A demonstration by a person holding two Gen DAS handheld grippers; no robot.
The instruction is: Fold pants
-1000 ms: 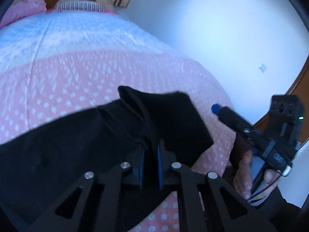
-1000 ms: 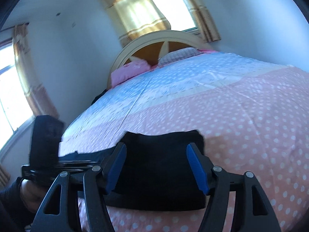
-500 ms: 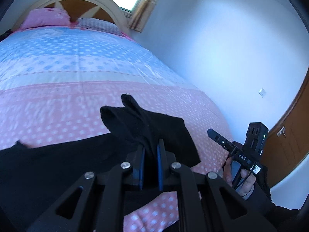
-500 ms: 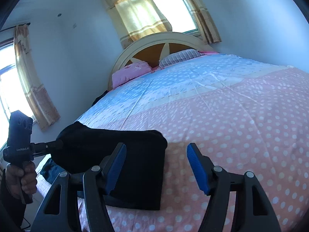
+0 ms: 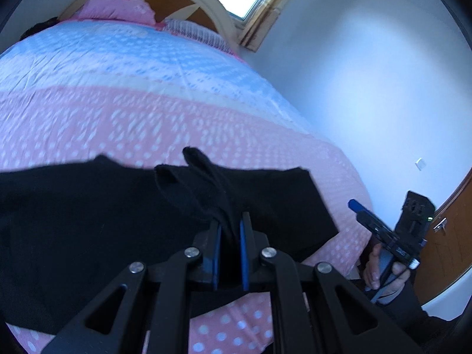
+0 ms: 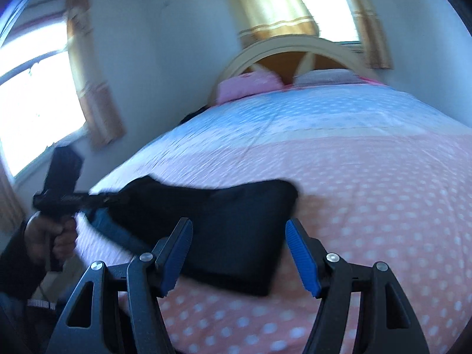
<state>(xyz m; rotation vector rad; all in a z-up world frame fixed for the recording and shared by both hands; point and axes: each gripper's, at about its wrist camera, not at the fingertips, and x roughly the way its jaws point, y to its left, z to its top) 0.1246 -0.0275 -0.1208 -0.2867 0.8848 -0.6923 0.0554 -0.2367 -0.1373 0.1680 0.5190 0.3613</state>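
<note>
1. The pants (image 5: 97,221), black, lie on the pink dotted bedspread (image 5: 124,124) near the foot of the bed, at 6 o'clock from the headboard (image 6: 295,50). In the right wrist view they form a folded slab at centre, with one end raised toward 9 o'clock.

2. The left gripper (image 5: 229,236) has its jaws clenched on a bunched end of the pants; cloth stands up between the blue pads in two loose peaks pointing toward 12 o'clock.

3. The right gripper (image 6: 239,253) has its jaws spread wide and grasps nothing. It hovers above the near edge of the folded cloth; the picture does not settle whether it touches.

4. Judgement: the step in hand appears to be carrying the held end across the folded part.

5. To do it well, lift the end only enough to clear the lower layer, travel flat over it, and lay edge on edge before letting go. The free gripper could pin the folded slab so it does not drag.

6. Risk: the grip takes a bunch, not a flat hem, so the layer may land creased and need smoothing.

7. Pose: the left hand (image 6: 50,236) holds its tool level by a pistol grip at 9 o'clock in the right wrist view, the dark sleeve (image 6: 14,265) below it. The right hand (image 5: 383,274) sits at 4 o'clock in the left wrist view, its tool angled up toward 10 o'clock.

8. Both views show motion blur; finer detail is unreliable.
</note>
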